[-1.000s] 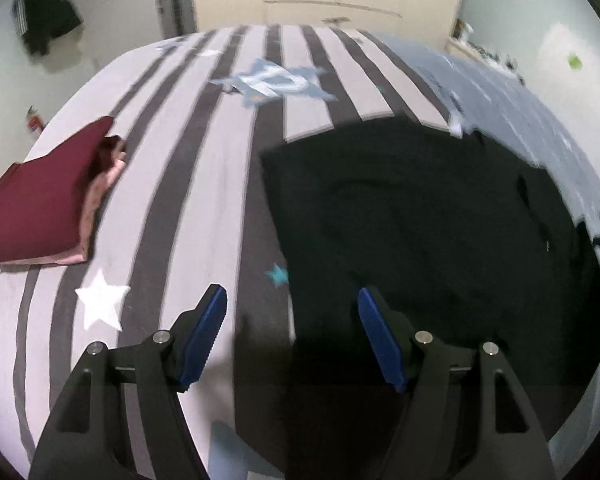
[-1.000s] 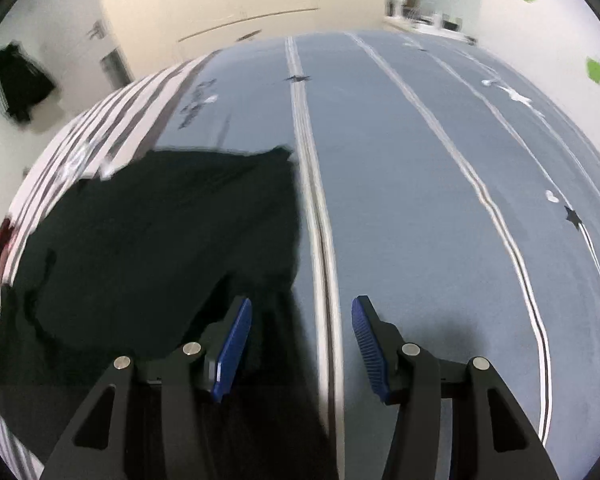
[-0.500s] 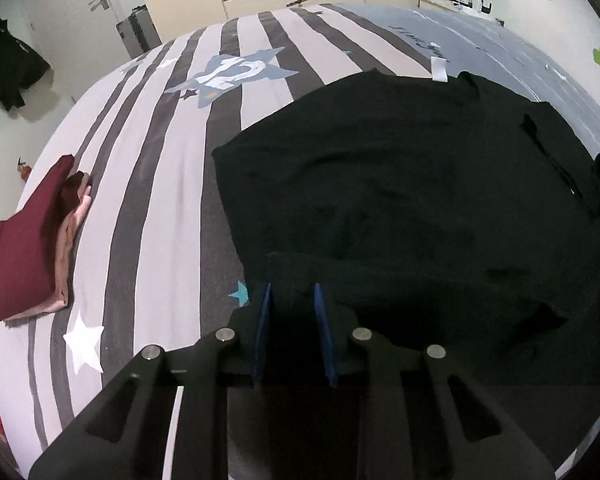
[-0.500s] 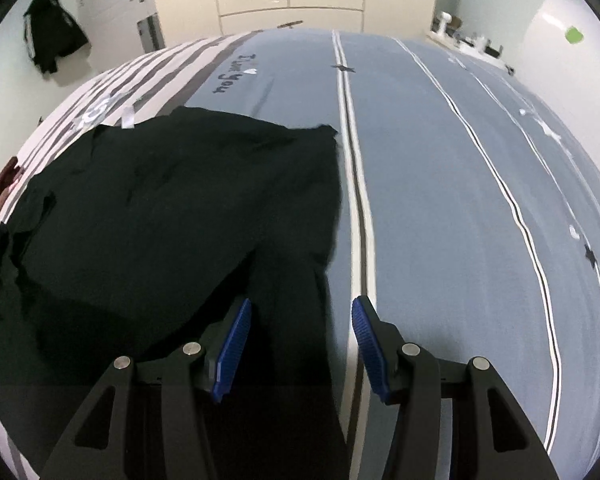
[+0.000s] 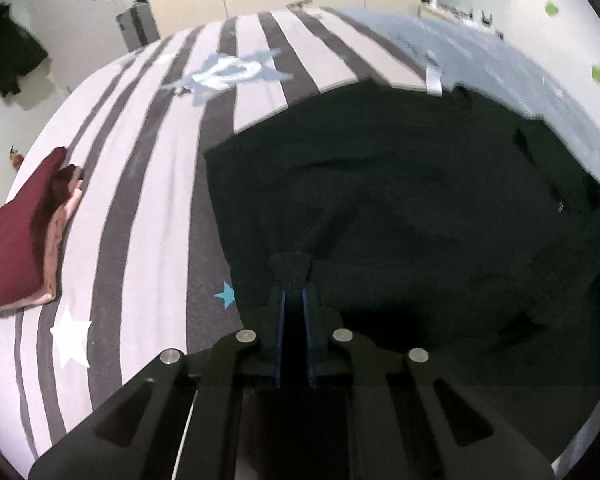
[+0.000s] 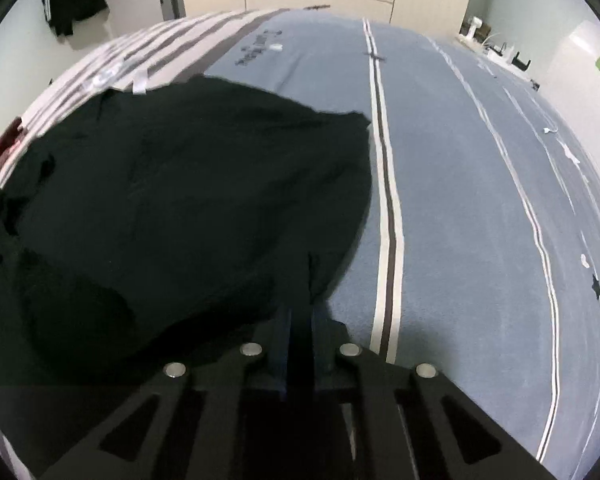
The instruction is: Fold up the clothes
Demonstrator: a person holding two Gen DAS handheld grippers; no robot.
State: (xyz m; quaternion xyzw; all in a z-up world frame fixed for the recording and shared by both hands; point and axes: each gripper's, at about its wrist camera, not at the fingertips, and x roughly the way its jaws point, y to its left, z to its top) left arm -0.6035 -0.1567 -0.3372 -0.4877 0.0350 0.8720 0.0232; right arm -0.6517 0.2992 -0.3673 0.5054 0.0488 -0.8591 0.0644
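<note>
Striped bedspread underfoot, grey-white left, blue right. Black garment spread ahead of both jaws. Left gripper clenched on a bunched fold of its near edge. Right gripper pinched on the near hem. Folded maroon pile far left of left jaws.

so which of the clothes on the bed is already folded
The maroon garment, stacked on a pink one at the bed's left edge. The black shirt lies spread out, pinched by both grippers.
</note>
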